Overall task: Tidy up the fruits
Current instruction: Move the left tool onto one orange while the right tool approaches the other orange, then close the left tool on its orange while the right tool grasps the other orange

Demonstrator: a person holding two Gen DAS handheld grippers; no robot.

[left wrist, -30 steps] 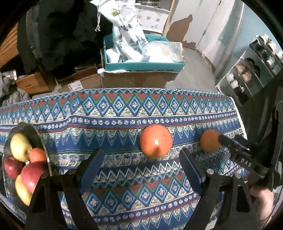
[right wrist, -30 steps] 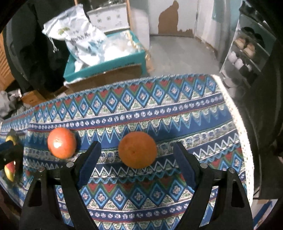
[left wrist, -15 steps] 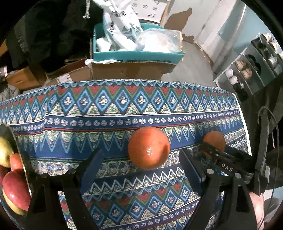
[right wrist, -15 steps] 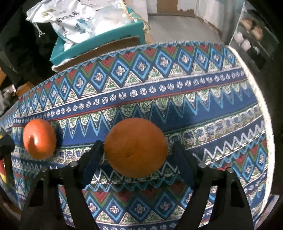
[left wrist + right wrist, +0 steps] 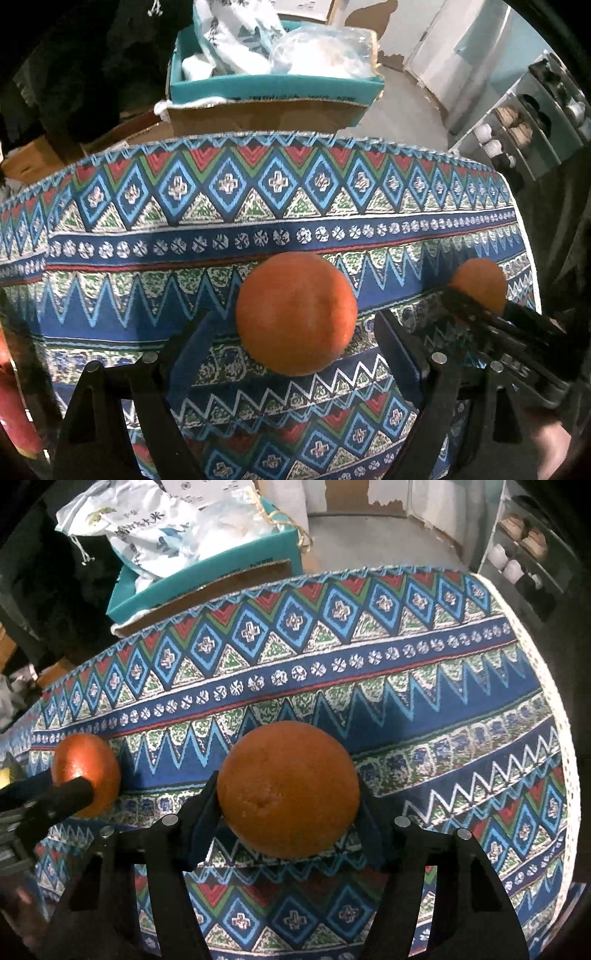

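Right gripper (image 5: 290, 814) pinches one orange (image 5: 288, 794) on the patterned tablecloth (image 5: 369, 672) | our left gripper (image 5: 295, 339), jaws apart, straddles the second orange (image 5: 296, 314) without touching | we judge both fruits not yet lifted; sorting remains ahead.

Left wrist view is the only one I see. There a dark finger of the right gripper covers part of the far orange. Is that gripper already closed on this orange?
Observer: Yes. In the right wrist view both pads of the right gripper press the right orange, one on each side.
Operator: Is this orange near the cloth's edge?
Observer: No. A wide strip of the tablecloth lies between it and the white trim.
Operator: Is it lifted?
Observer: I cannot tell. Its lower part hides the cloth below.
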